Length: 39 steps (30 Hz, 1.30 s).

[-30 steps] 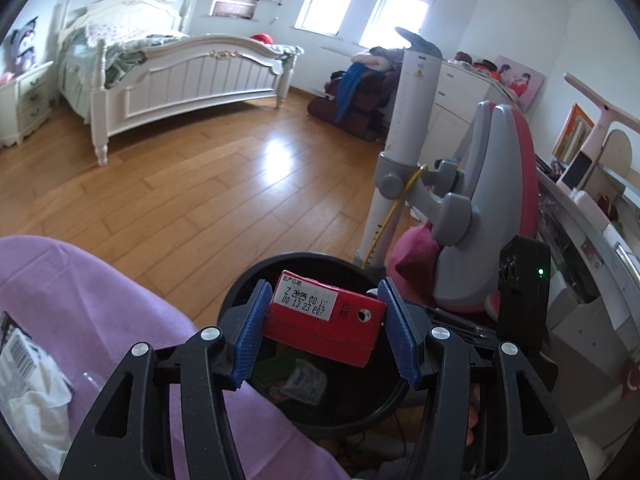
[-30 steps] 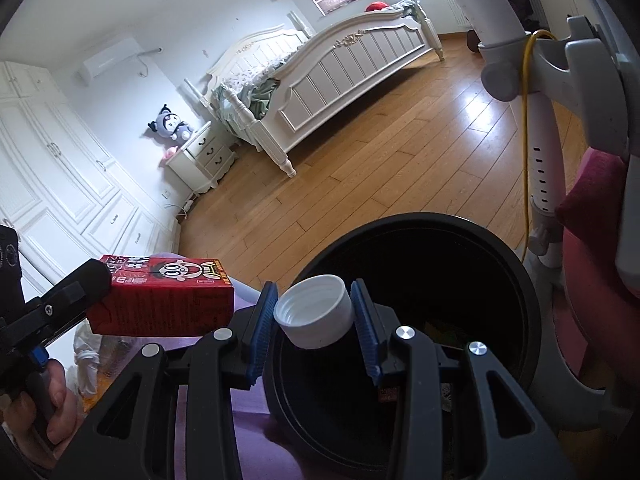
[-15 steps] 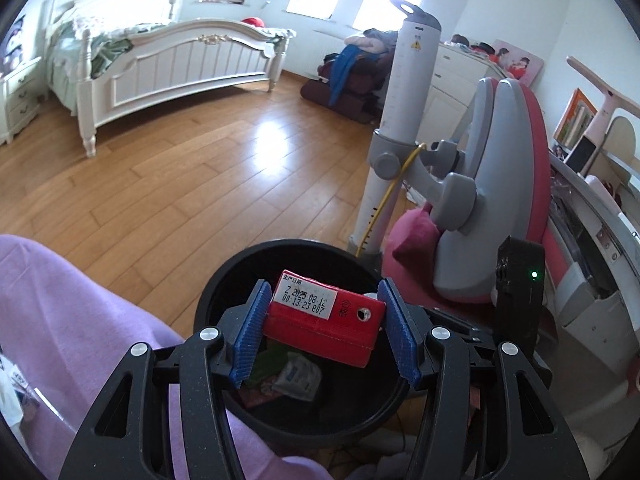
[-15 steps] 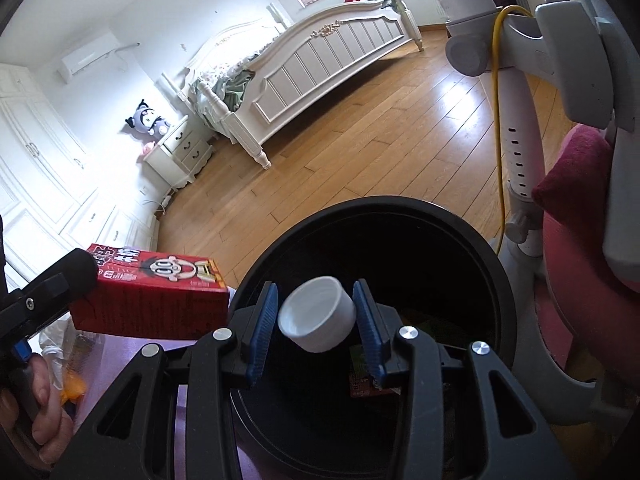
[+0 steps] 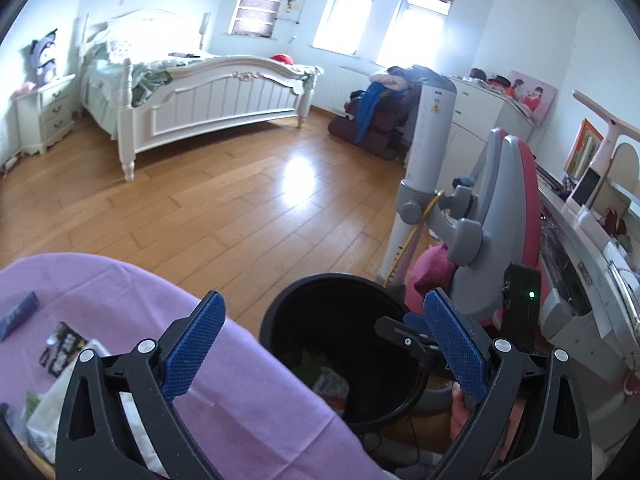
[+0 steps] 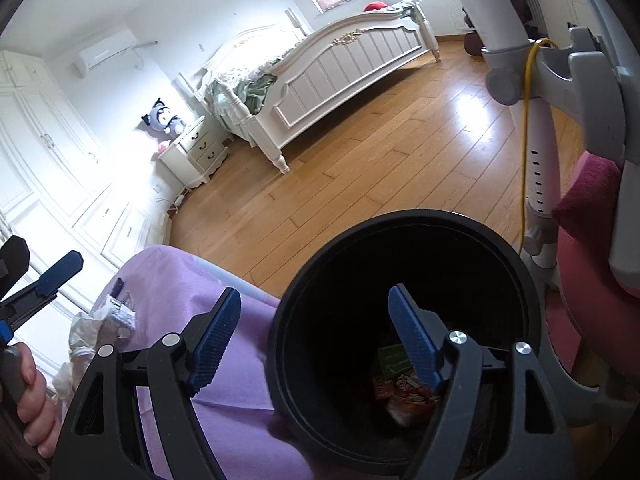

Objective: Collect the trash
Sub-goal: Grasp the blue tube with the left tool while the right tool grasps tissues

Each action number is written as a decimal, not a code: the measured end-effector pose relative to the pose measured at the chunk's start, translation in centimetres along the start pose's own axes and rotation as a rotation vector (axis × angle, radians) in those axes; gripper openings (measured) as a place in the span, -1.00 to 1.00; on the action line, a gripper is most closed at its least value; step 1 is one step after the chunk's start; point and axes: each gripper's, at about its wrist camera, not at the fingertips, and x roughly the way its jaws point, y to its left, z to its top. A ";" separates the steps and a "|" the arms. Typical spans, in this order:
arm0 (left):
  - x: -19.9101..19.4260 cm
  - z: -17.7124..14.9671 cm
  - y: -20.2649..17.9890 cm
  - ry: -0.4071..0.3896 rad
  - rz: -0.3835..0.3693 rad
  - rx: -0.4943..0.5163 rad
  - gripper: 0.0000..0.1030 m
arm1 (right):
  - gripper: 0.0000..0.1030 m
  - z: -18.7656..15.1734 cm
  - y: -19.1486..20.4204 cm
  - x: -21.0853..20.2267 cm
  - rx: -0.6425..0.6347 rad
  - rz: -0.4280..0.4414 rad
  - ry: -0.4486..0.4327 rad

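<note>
We note both tongs over the black trash bin (image 6: 404, 344), which sits low and centre-right in the right wrist view and low centre in the left wrist view.

Left tongs (image 5: 326, 346): jaws have just been opening and now stand wide apart, blue pads bare, nothing between them. The left pad lies over the purple cloth (image 5: 248, 380) on the desk, the right pad past the bin's right rim.

Right tongs (image 6: 316, 344): jaws have likewise just been opening; they stand apart with nothing between them. The right pad hangs over the bin's mouth, the left pad over the purple cloth just beside the bin's rim.

Trash inside the bin: a red printed carton (image 6: 404, 390) lies at the bottom, with a green packet (image 6: 390, 360) touching it above. We cannot pick out a white cap in the dark interior.

Trash left on the cloth, lower left of the left wrist view: a crumpled white bag (image 5: 44, 420), a dark printed wrapper (image 5: 62, 350) and a blue packet (image 5: 18, 314) further up.

The hand (image 6: 34, 404) holding the left tongs shows at the lower left edge of the right wrist view.

Upper left of the left wrist view: a white bed (image 5: 208, 108) on wood floor (image 5: 248, 208). A grey and pink chair (image 5: 496, 216) stands just right of the bin.
</note>
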 end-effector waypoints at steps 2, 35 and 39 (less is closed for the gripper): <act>-2.1 0.4 2.0 -0.020 0.021 -0.012 0.90 | 0.48 0.1 2.0 0.3 -0.031 0.040 0.017; -2.5 -1.9 29.2 0.287 0.395 0.061 -0.88 | -0.64 -5.7 23.9 5.2 -0.562 0.163 0.192; -5.7 -1.4 27.5 0.183 0.367 0.004 -0.88 | -0.76 -5.3 23.8 4.4 -0.542 0.203 0.180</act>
